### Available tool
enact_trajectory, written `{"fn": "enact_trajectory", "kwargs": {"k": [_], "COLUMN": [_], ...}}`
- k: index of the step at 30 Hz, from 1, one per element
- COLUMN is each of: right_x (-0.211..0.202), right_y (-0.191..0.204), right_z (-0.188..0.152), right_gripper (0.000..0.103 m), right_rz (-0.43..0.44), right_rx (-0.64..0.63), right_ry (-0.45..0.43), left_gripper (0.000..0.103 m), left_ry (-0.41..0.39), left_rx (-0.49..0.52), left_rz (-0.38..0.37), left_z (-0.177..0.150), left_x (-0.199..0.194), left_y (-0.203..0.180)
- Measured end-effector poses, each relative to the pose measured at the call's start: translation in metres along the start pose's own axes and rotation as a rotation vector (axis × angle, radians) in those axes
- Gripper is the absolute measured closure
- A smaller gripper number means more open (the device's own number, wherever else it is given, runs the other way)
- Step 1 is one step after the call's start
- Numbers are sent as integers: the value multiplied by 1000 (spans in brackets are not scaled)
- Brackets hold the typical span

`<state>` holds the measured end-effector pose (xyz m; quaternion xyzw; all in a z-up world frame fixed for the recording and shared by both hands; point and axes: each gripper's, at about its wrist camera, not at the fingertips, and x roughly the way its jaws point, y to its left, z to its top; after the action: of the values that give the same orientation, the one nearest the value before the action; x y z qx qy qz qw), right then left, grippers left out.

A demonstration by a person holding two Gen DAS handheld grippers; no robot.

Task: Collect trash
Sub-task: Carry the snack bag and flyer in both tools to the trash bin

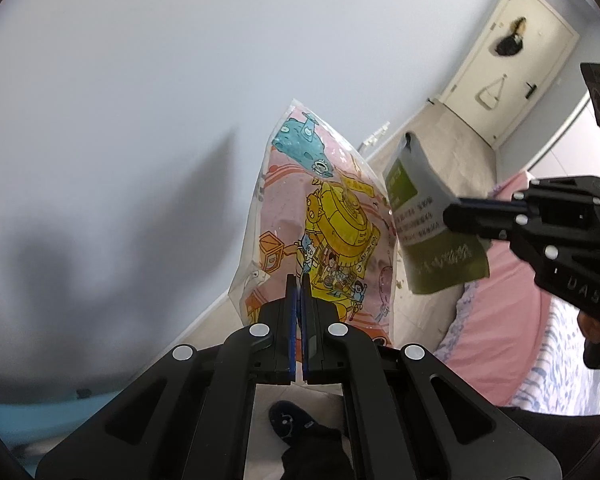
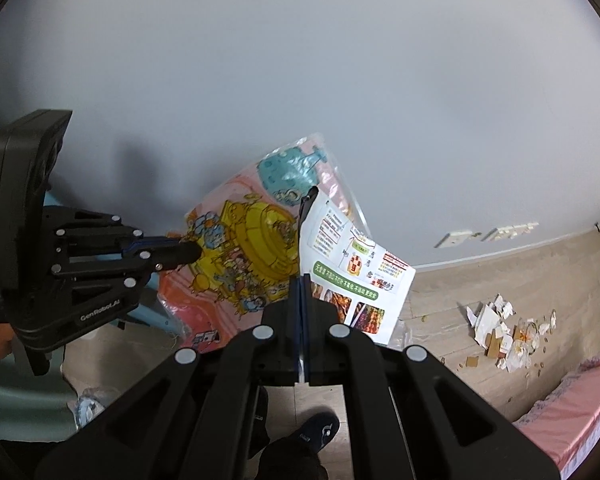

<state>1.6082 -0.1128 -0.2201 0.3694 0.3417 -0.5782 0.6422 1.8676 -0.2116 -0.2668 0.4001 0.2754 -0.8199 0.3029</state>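
Note:
In the left wrist view my left gripper (image 1: 299,280) is shut on the lower edge of a pink plastic bag printed with cartoons (image 1: 324,208), which stands up in front of the wall. To its right my right gripper (image 1: 456,214) pinches a green and grey snack packet (image 1: 428,224). The right wrist view shows the right gripper (image 2: 302,280) shut on that packet's white and green printed face (image 2: 356,268). The cartoon bag (image 2: 252,232) hangs just left of it, with the left gripper (image 2: 192,254) clamped on its side. The packet and the bag overlap.
Torn paper, cardboard bits and crumbs (image 2: 508,332) lie scattered on the wooden floor near the wall. A pink bed (image 2: 580,392) fills the lower right. A person's dark shoe (image 2: 316,432) is below the grippers. A white door (image 1: 512,60) stands at the far right.

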Motion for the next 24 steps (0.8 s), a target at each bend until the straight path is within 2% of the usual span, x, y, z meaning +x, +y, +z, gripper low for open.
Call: {"fn": "enact_trajectory", "kwargs": {"k": [9, 13, 19, 24], "right_x": [10, 17, 25, 23], "right_y": [30, 47, 86, 128], "right_z": [19, 25, 22, 0], "right_gripper": [100, 100, 100, 100], "right_rz": [101, 169, 305, 439], "right_rx": [-160, -252, -466, -714], "right_ry": [18, 29, 66, 104], "left_gripper": [103, 103, 103, 103], "left_ry": [-35, -56, -95, -136], "left_rx": [-134, -242, -430, -615], "left_rz": [95, 171, 293, 393], "left_z": [-23, -46, -89, -135], "left_x": [-32, -50, -78, -103], "left_y": [14, 18, 9, -7]}}
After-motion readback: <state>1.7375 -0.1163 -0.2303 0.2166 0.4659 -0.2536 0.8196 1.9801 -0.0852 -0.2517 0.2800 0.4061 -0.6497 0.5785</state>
